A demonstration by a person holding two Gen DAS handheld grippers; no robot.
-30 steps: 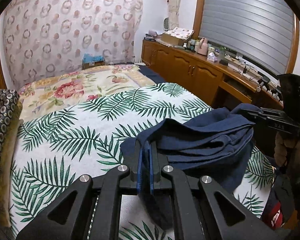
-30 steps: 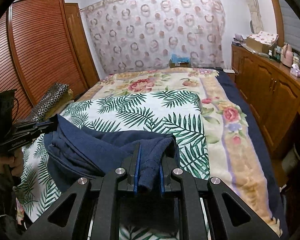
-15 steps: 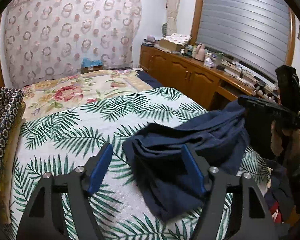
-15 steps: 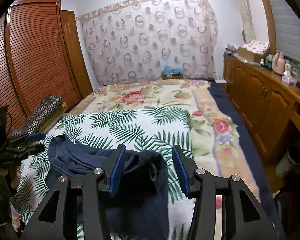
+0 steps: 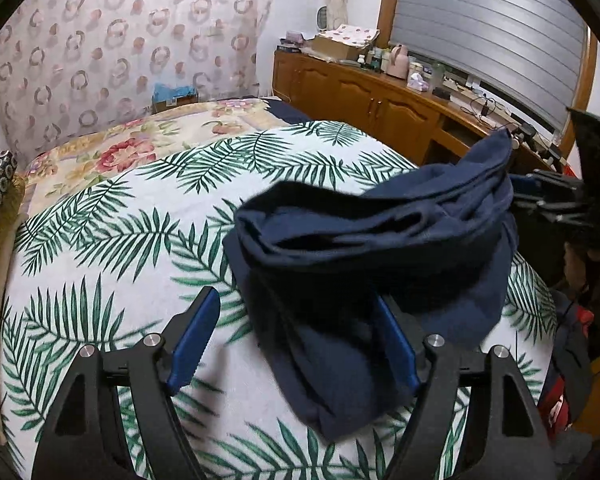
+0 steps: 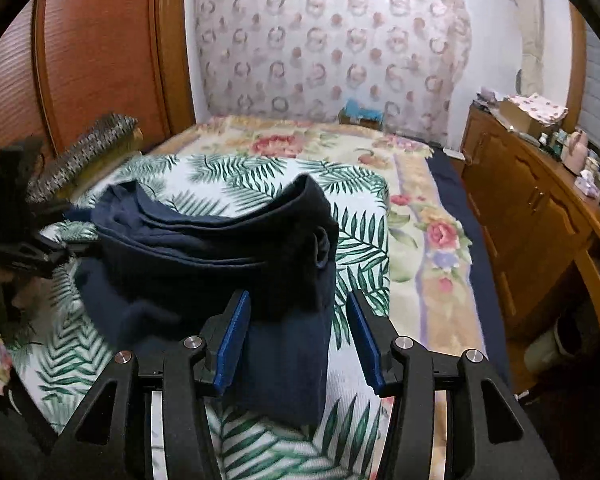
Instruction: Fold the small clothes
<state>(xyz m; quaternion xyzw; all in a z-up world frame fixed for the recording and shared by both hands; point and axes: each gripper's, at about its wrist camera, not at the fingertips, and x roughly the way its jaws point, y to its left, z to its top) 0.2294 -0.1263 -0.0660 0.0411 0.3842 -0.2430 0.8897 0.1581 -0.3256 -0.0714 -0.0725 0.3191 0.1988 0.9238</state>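
A crumpled navy garment (image 5: 372,248) lies in a heap on the palm-print bed (image 5: 112,240), its long axis running across between the two grippers, one end by each. The left gripper (image 5: 296,340) has just been opening: its jaws stand wide, the right pad against the cloth and the left well clear, nothing pinched, the bulk rising toward one o'clock. The right gripper (image 6: 296,334), jaws likewise just parted, straddles the other end without pressing it, the heap stretching off toward ten o'clock; each hand looks equally near its own end.
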